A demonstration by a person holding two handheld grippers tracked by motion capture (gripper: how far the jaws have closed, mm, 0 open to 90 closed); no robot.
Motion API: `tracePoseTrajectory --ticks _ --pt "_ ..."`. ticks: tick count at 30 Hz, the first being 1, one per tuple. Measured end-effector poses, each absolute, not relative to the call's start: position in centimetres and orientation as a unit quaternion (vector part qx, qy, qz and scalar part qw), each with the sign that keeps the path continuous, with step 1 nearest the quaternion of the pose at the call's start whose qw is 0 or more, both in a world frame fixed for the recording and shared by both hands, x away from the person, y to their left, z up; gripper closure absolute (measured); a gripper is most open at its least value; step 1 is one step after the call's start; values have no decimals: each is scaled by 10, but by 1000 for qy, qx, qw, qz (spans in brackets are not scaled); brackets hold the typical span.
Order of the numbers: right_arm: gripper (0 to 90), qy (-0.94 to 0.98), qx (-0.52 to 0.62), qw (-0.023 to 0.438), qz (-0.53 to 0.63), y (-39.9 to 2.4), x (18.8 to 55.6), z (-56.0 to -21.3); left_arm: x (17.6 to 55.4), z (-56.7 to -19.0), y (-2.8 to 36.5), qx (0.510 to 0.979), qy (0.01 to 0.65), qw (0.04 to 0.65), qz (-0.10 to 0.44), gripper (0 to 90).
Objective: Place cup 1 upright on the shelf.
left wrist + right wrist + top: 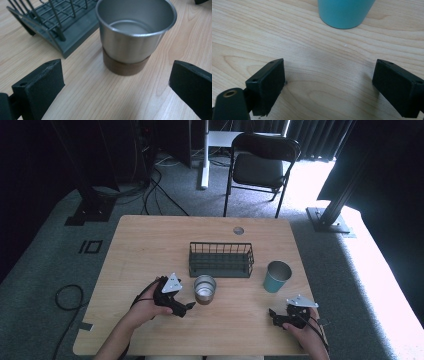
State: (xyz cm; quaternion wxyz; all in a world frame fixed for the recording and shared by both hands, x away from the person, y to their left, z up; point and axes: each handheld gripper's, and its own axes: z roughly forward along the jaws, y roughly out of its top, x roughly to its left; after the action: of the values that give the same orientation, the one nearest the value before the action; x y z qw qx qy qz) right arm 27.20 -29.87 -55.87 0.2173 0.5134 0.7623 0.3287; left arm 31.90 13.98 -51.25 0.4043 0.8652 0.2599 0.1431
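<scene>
the steel cup (pixel 205 289) stands upright on the wooden table (pixel 150 245), near its middle and just in front of the dark wire basket (pixel 221 259). it has a brown band around its base and a bare metal wall above. the left gripper (pixel 188 307) lies low over the table just to the cup's near-left, held in the person's left hand (pixel 150 306), with its tips pointing toward the cup. in the left gripper view its jaws are spread wide, one at each lower corner, holding nothing; the steel cup (pixel 132 37) sits ahead of them and between their lines, still apart from both pads, with bare wood in the gap. the basket (pixel 60 27) shows beyond the cup to the left in that view.

the right gripper (pixel 274 316) rests near the table's near-right edge in the right hand (pixel 306 332). its jaws too stand wide apart and empty. the teal cup (pixel 276 276) stands upright beyond it, right of the basket; in the right gripper view the teal cup (pixel 344 13) is ahead of the jaws, well clear of them, roughly centred between them.
</scene>
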Motion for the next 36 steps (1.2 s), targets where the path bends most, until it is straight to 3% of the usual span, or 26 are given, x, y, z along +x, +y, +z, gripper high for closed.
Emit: tracePoseTrajectory --ticks 36 --pt "105 762 513 217 329 -299 272 -559 333 -510 98 869 229 418 130 3"
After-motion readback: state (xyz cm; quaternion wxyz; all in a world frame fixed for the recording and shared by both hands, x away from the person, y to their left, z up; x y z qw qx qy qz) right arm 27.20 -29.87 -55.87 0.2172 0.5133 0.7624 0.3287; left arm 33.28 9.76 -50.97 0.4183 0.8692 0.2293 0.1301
